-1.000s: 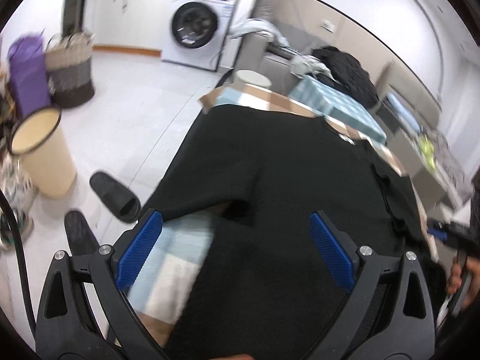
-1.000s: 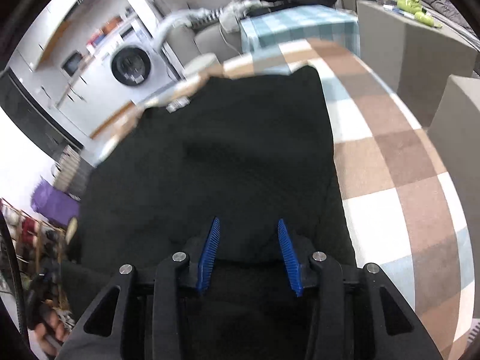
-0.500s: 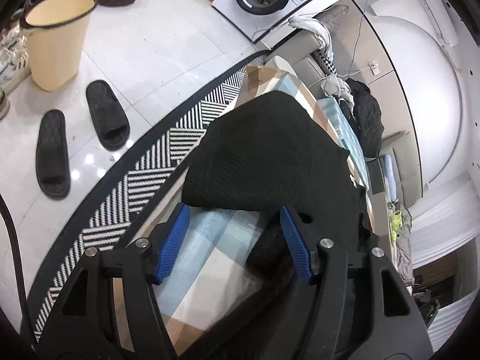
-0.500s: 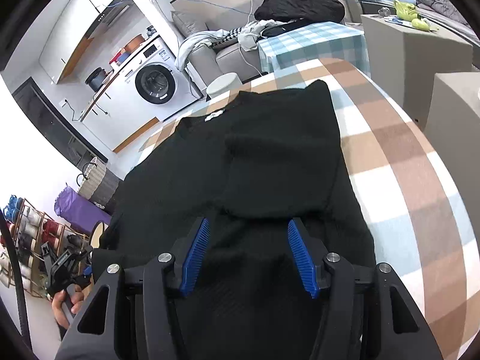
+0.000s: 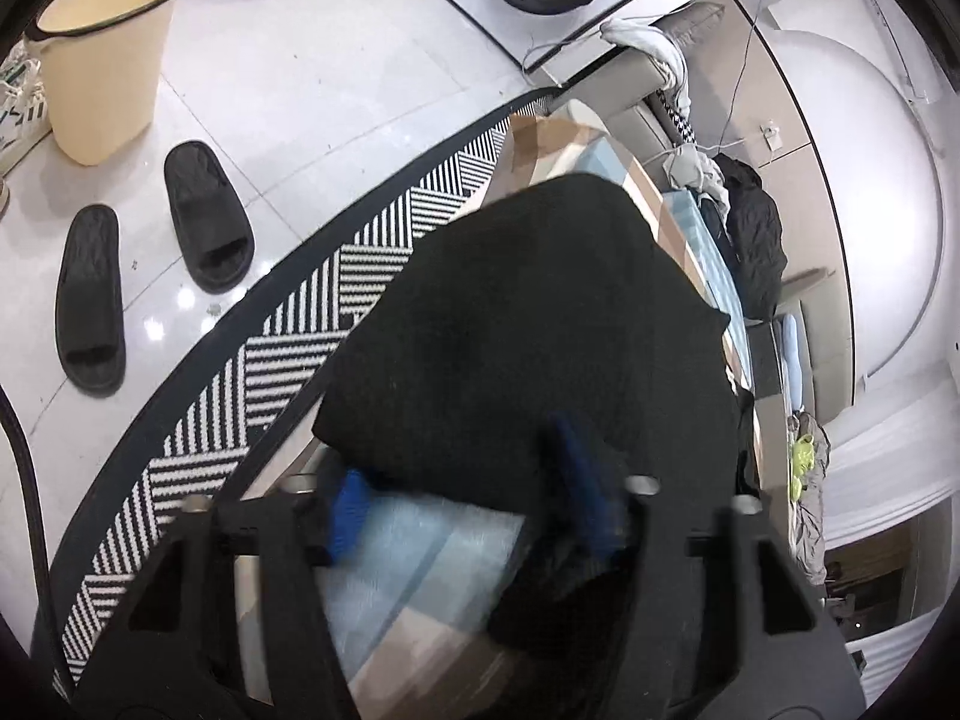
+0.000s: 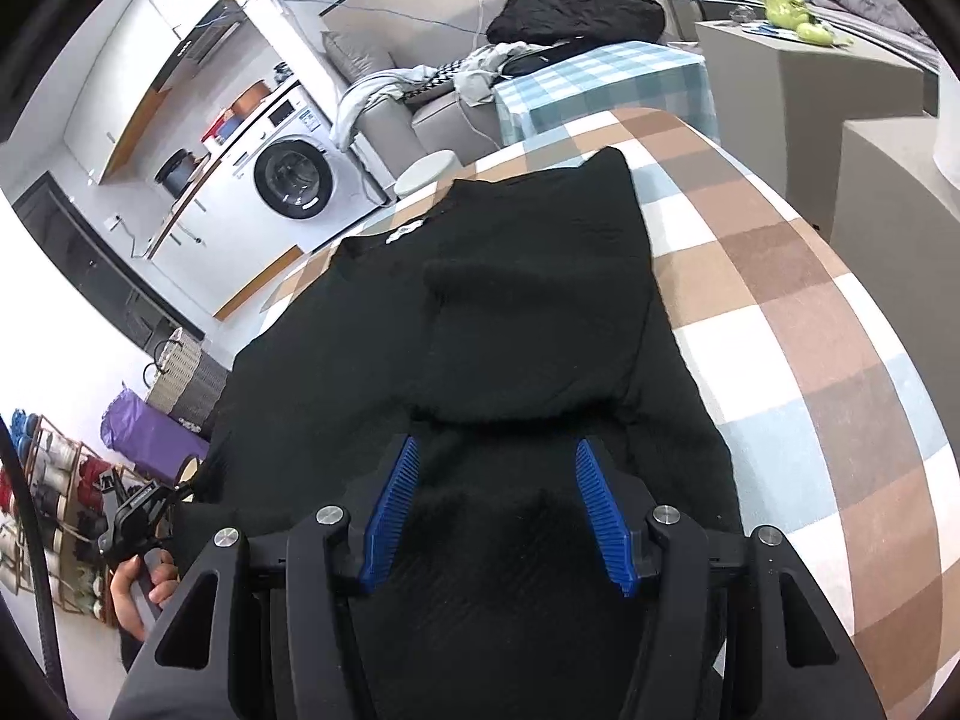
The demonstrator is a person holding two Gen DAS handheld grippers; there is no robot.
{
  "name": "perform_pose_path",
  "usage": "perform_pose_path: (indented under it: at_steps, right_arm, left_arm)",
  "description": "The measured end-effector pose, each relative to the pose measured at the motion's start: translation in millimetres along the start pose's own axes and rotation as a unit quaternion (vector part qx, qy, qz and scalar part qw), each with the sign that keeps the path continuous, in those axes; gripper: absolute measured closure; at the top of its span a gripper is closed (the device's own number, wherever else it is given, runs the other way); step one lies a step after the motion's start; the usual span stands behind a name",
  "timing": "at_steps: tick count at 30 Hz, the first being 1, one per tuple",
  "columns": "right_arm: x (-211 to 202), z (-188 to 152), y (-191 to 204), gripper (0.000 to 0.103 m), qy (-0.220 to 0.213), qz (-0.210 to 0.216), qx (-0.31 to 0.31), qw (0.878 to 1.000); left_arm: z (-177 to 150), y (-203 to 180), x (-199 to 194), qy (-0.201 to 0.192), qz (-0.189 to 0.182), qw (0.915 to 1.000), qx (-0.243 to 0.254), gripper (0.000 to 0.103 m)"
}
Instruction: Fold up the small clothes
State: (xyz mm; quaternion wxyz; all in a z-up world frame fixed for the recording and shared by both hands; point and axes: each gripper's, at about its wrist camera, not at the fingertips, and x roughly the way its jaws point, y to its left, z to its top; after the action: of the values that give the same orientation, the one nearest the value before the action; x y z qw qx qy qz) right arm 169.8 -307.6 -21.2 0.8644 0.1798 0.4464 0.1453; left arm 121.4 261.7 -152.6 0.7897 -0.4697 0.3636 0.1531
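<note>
Cream bin [image 5: 102, 54], contents unseen

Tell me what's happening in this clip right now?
A person with a gripper in each hand is folding a black knit top spread on a checked tablecloth. One side is already folded inward. The left gripper is at the garment's near edge, its jaws closing with fabric between them. The right gripper hovers over the top's lower part, jaws apart, not pinching anything.
</note>
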Motion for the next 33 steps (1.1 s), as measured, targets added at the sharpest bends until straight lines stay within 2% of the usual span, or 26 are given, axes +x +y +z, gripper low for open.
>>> perform_pose_path:
  at_steps: [2,4,9,12,15,17,20,22,23,24,26,27,31,33]
  right_arm:
    - [3,-2,-3,0.047,0.005,-0.003,0.007,1.000]
    - [4,-5,-5,0.047,0.010,-0.004,0.009,1.000]
    - [3,-9,-9,0.047,0.008,-0.004,0.019,1.000]
    - [0,-12,-9,0.047,0.004,0.001,0.018,1.000]
    - [-2,-13,-12,0.047,0.001,0.002,0.022,1.000]
    - [-4,-12,-14,0.047,-0.001,0.003,0.026,1.000]
    - [-6,-10,-15,0.047,-0.003,0.006,0.027,1.000]
    - [-8,-9,-15,0.047,-0.005,0.005,0.025,1.000]
    - [-9,-9,-15,0.047,-0.006,0.007,0.024,1.000]
    - [-9,-8,-15,0.047,-0.007,0.005,0.024,1.000]
    - [-11,-8,-17,0.047,-0.007,0.003,0.026,1.000]
    - [-11,-8,-19,0.047,-0.007,0.003,0.027,1.000]
    - [-16,-10,-26,0.046,-0.010,-0.005,0.033,0.999]
    - [-16,-10,-28,0.046,-0.010,-0.005,0.035,0.999]
  left_arm:
    - [3,-5,-4,-0.026,0.018,0.9994,0.014,0.089]
    - [5,-11,-9,-0.045,0.025,0.9982,0.033,0.098]
    - [11,-40,-30,-0.081,0.033,0.9923,0.087,0.099]
    - [14,-76,-44,-0.105,0.029,0.9853,0.132,0.099]
    - [7,-132,-56,-0.125,0.013,0.9725,0.196,0.099]
    - [-5,-176,-58,-0.123,-0.015,0.9621,0.243,0.099]
    - [-35,-234,-46,-0.080,-0.084,0.9436,0.310,0.098]
    - [-60,-262,-24,0.000,-0.135,0.9307,0.340,0.079]
    - [-71,-270,-16,0.023,-0.137,0.9263,0.350,0.051]
    - [-80,-273,-12,0.027,-0.130,0.9242,0.358,0.035]
    - [-94,-272,-10,0.017,-0.121,0.9186,0.376,0.032]
    - [-98,-269,-8,0.023,-0.114,0.9178,0.380,0.032]
    - [-86,-243,-7,0.025,-0.098,0.9359,0.337,0.032]
    - [-75,-218,-3,0.015,-0.074,0.9461,0.315,0.032]
